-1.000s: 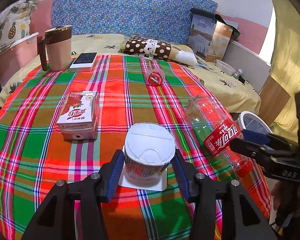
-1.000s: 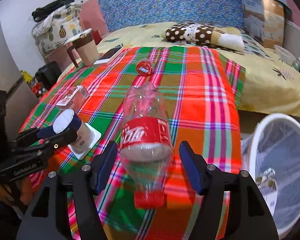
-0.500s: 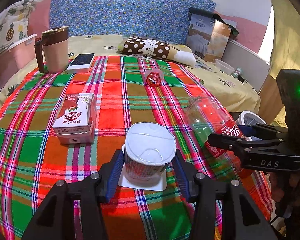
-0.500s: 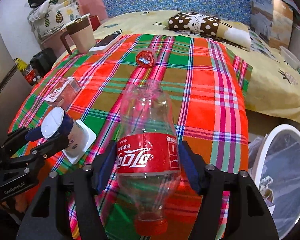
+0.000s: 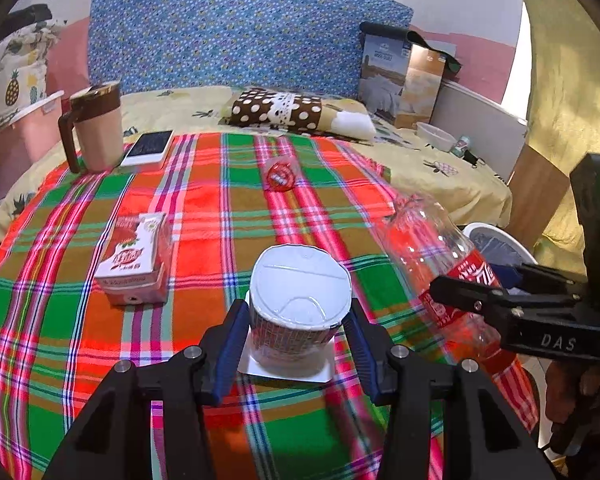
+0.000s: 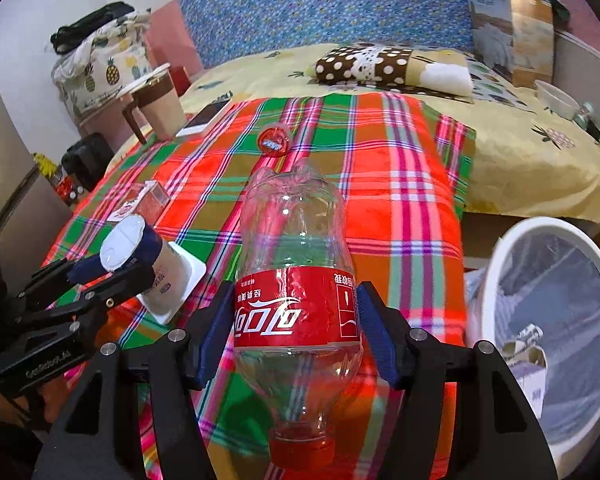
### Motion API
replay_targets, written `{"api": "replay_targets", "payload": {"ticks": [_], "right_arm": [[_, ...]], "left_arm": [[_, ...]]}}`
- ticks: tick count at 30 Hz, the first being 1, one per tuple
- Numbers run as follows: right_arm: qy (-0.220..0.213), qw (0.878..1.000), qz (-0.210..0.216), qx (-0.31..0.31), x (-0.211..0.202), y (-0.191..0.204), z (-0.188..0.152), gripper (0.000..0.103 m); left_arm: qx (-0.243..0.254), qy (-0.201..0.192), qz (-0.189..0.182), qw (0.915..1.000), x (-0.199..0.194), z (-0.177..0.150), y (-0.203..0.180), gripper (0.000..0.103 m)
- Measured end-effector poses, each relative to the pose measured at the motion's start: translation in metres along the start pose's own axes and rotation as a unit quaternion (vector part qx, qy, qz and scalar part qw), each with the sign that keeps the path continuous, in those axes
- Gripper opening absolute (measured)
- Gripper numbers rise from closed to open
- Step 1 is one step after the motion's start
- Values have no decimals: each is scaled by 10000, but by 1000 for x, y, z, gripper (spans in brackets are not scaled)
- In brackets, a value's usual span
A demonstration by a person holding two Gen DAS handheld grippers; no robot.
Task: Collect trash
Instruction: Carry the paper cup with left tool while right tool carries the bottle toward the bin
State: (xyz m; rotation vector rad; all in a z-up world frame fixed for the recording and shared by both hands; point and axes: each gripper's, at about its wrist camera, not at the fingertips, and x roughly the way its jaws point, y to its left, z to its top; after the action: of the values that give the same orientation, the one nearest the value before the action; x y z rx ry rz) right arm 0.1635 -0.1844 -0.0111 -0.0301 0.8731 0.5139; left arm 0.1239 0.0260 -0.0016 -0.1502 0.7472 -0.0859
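- Left gripper (image 5: 296,322): its blue-padded fingers (image 5: 230,344) sit tight against both sides of the upside-down yogurt cup (image 5: 298,304), low centre of the left wrist view — clamped on it, and the cup's square white lid (image 5: 286,368) rests flat on the plaid tablecloth (image 5: 204,208).
- Right gripper (image 6: 296,330): fingers (image 6: 382,338) pressed onto the red label of the clear cola bottle (image 6: 296,280), dead centre of the right wrist view — a firm squeeze, red cap pointing down toward the camera, base tipped away.
- From the left wrist view the same bottle slants across the right side of the frame, the black right gripper closed across its label.
- White trash bin (image 6: 548,320) fills the lower right of the right wrist view, off the edge of the cloth, with scraps of paper inside it.
- Left of centre in the left wrist view, a milk carton (image 5: 134,258) lies on its side on the cloth, well apart from the cup.
- A small red-lidded tub (image 5: 280,176) sits in the upper middle of the cloth.
- Upper left: a brown-and-pink mug (image 5: 94,128) with a phone (image 5: 148,146) just beside it.
- A polka-dot pillow (image 5: 284,110) lies beyond on the yellow bed.
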Motion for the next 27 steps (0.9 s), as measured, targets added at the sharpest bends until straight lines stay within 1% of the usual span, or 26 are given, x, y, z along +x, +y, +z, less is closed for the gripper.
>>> {"api": "replay_targets", "payload": {"ticks": [6,11,18,27], "right_arm": [[-165,9997,-25,152,-13,-8,-5,63],[-297,9991,-111,274,-25,-18,-10,63],[-523,9964,-397,534,-44,-42,-14,63],[-693,9905,-788,885,-64,-75,-24,63]], "left_arm": [[133,10,-98,9999,-2,5,-20,49],[261,27,-280,9993,-2,7,-42,49],[477,44,-538,9974,3,14,-73,49],[861,39,-926,9920,14,27,-122,49]]}}
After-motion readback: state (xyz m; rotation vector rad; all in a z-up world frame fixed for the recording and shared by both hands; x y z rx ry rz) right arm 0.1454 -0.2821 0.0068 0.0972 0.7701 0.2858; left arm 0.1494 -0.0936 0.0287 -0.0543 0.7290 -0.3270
